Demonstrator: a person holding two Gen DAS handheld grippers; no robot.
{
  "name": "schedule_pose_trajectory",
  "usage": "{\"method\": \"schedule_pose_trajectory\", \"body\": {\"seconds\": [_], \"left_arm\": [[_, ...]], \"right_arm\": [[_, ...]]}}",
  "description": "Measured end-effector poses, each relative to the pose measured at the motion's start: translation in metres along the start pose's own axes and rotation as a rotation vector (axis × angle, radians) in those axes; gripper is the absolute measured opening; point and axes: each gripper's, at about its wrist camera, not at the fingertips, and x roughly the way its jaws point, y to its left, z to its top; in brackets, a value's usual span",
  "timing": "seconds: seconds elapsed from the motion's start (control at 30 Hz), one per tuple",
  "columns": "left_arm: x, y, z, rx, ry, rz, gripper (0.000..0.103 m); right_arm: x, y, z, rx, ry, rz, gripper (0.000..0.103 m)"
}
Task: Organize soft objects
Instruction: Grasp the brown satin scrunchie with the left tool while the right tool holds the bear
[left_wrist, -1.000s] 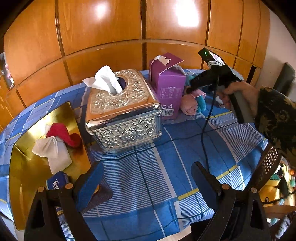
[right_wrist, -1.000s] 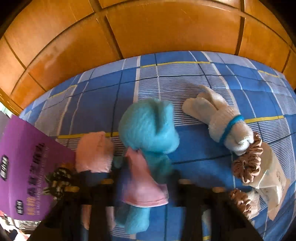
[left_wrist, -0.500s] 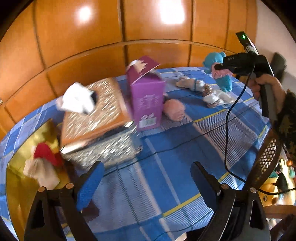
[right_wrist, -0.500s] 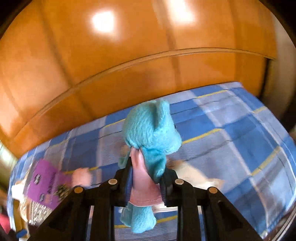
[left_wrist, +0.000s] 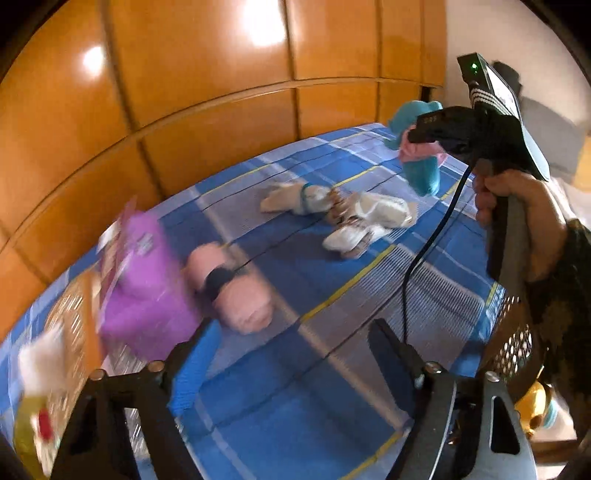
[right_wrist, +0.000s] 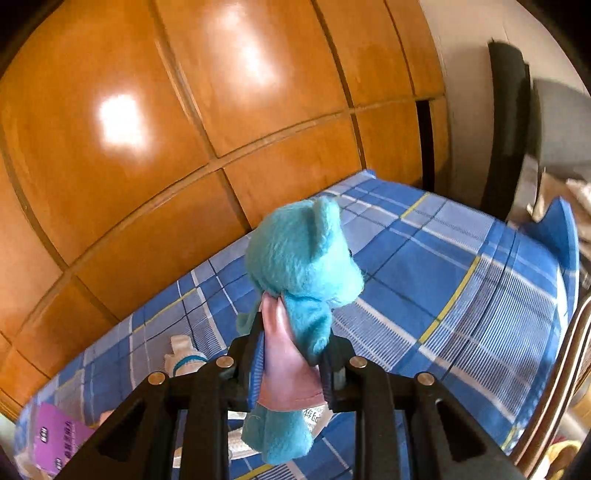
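- Since a moment ago, the teal teddy (right_wrist: 303, 266) has gone up off the desk (left_wrist: 280, 417) and now hangs in the air, and the left view has swung to the right, so the gold tray is almost out of sight.
- Behind everything stands a wall of shiny orange wood panels (right_wrist: 155, 122).
- The desk wears a blue check cloth with thin yellow lines.
- A purple box (left_wrist: 144, 295) stands at the left, blurry, with a silver tissue box (left_wrist: 74, 332) just beside it.
- The right gripper (right_wrist: 291, 362) has its jaws squeezed tight on the teddy's pink dress (right_wrist: 284, 373), and the teddy's head pokes up above them.
- In the left view the same teddy (left_wrist: 421, 170) is high over the far right side of the desk, held by the person's right hand (left_wrist: 517, 206).
- The left gripper (left_wrist: 295, 354) has its jaws spread wide with nothing between them, low over the cloth.
- A pink rolled towel (left_wrist: 236, 291) with a dark band lies near the purple box.
- A white sock (left_wrist: 295, 195) with a blue ring lies farther back, touching some brown scrunchies (left_wrist: 343, 214) and white wrapped bits.
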Motion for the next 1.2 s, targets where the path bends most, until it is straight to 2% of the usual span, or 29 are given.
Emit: {"method": "schedule_pose_trajectory", "body": {"seconds": [0.17,0.3,0.43,0.67,0.77,0.87,1.07,1.2], "left_arm": [[0.041,-0.018,0.034,0.059,0.032,-0.034,0.075],[0.075,-0.024,0.057,0.092,0.079,-0.049,0.074],[0.097,-0.033,0.069,0.157,0.101,-0.059,0.074],[0.148,-0.056,0.084,0.253,0.187,-0.109,0.074],[0.159,-0.060,0.083,0.238,0.225,-0.141,0.040],[0.153,-0.060,0.072,0.213,0.209,-0.150,0.036],[0.127,-0.038,0.042,0.113,0.247,-0.160,0.036],[0.114,-0.024,0.045,0.040,0.231,-0.148,0.036]], "right_arm": [[0.007,-0.016,-0.001,0.075,0.058,0.043,0.024],[0.010,-0.015,-0.002,0.068,0.069,0.059,0.024],[0.015,-0.014,-0.003,0.076,0.089,0.070,0.024],[0.019,-0.015,-0.003,0.088,0.101,0.093,0.024],[0.021,-0.013,-0.003,0.081,0.111,0.097,0.024],[0.022,-0.013,-0.003,0.078,0.111,0.100,0.024],[0.022,-0.010,-0.004,0.062,0.114,0.099,0.024],[0.022,-0.008,-0.005,0.050,0.114,0.091,0.024]]}}
